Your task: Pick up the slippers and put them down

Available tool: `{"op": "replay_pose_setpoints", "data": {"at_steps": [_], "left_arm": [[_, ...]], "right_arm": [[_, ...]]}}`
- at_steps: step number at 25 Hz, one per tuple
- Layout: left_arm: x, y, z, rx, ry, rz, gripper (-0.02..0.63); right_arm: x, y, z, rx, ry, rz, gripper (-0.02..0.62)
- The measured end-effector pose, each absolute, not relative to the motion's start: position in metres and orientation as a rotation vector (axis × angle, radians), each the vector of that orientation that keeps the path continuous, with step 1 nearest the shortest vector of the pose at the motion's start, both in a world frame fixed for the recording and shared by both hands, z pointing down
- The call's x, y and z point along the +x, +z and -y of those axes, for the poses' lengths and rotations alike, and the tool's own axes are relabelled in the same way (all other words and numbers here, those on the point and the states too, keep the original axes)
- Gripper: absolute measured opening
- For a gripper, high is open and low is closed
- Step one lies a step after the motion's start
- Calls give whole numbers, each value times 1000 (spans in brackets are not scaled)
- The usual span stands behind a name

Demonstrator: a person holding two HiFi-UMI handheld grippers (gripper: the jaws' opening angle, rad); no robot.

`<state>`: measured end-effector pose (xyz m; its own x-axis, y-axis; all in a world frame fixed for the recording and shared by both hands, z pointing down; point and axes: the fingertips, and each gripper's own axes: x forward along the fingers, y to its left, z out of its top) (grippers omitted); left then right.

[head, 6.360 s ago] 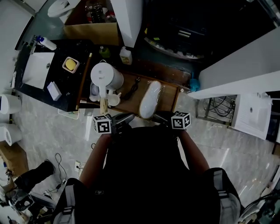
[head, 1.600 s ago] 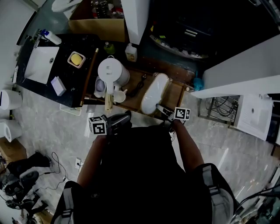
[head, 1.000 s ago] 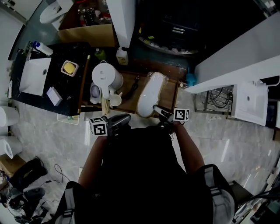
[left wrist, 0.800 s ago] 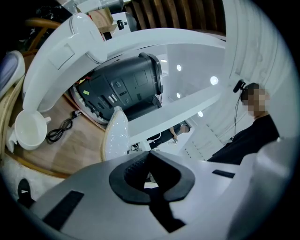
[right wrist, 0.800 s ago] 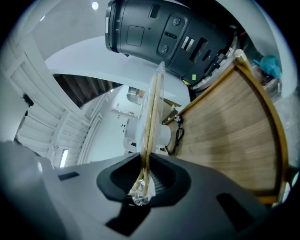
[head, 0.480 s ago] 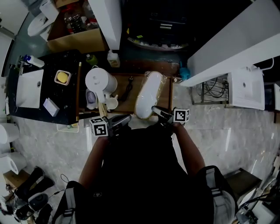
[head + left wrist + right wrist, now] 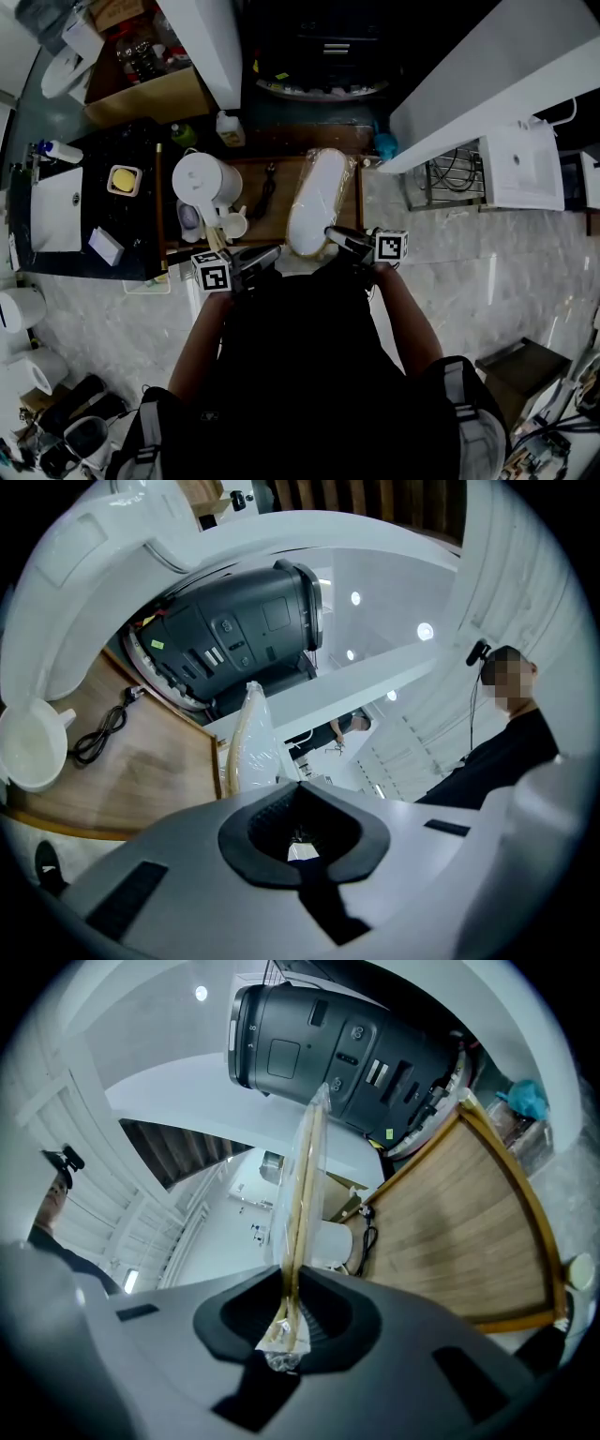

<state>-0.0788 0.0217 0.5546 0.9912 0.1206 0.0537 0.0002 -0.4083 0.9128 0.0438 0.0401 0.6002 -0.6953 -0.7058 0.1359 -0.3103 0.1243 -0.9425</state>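
A pair of white slippers in a clear plastic bag [image 7: 317,199] stretches over the wooden table [image 7: 281,192], pointing away from me. My right gripper [image 7: 334,235] is shut on the near end of the pack. In the right gripper view the slippers [image 7: 302,1185] stand edge-on and rise out of the pinched jaws of my right gripper [image 7: 286,1321]. My left gripper [image 7: 264,255] hovers at the table's near edge, left of the slippers, shut with nothing in it. In the left gripper view my left gripper [image 7: 300,841] has the bagged slippers [image 7: 251,747] ahead of it, a little to the left.
A white kettle [image 7: 202,178], a small cup [image 7: 232,225] and a black cable [image 7: 267,183] share the table's left half. A black counter [image 7: 141,220] with a sink [image 7: 56,208] and a yellow soap dish [image 7: 123,180] lies further left. A dark appliance [image 7: 356,1044] stands behind the table.
My right gripper has risen a little with the near end of the slippers still pinched. The left gripper has stayed near the table's front edge. The head view has swung round.
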Motion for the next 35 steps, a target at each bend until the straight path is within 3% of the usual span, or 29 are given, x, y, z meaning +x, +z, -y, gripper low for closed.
{"op": "replay_pose_setpoints", "data": {"at_steps": [35], "left_arm": [[-50,565,-9,1946,172,-173,12]], "right_arm": [[66,583,-54,-1086,-1494,-2005,66]]}}
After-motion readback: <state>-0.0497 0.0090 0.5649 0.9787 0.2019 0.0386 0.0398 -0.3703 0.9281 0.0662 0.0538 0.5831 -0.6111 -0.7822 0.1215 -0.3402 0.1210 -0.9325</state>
